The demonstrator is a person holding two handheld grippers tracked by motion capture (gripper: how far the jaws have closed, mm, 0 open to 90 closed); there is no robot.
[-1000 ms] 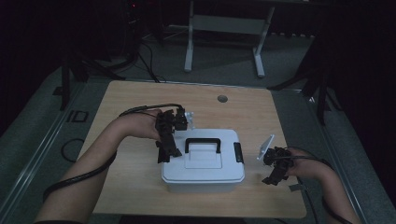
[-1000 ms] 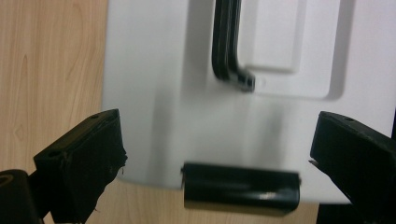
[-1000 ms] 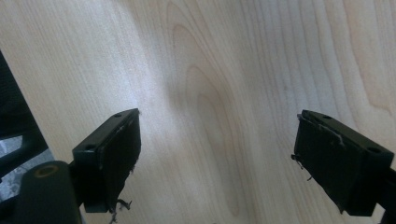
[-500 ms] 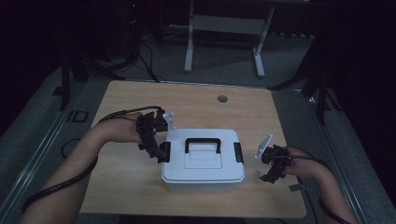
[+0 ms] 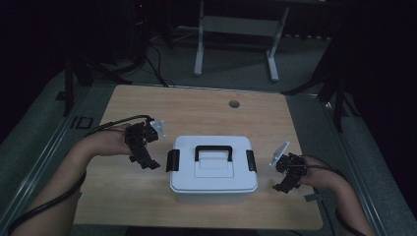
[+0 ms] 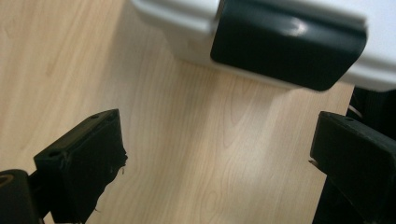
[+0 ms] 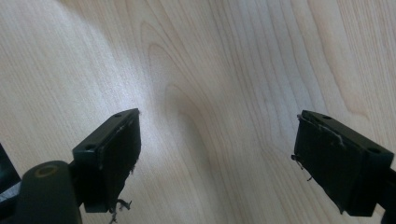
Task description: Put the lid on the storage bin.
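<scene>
A white lidded box (image 5: 214, 169) with a black handle (image 5: 213, 150) and a black latch on each end stands on the wooden table (image 5: 196, 108). My left gripper (image 5: 146, 162) is open a little left of the box, apart from its left latch (image 5: 172, 160). In the left gripper view that latch (image 6: 287, 44) sits beyond the open jaws (image 6: 219, 158), with bare wood between them. My right gripper (image 5: 285, 184) is open to the right of the box, near the right latch (image 5: 251, 161). In the right gripper view its jaws (image 7: 217, 158) stand wide over bare wood.
A small round hole (image 5: 234, 104) is in the table's far middle. Cables trail from both grippers across the person's forearms. A white stand (image 5: 236, 34) and dark equipment legs are on the floor beyond the table.
My left gripper has drawn back to the left, away from the box's left end, and now hangs beside it. My right gripper has barely moved.
</scene>
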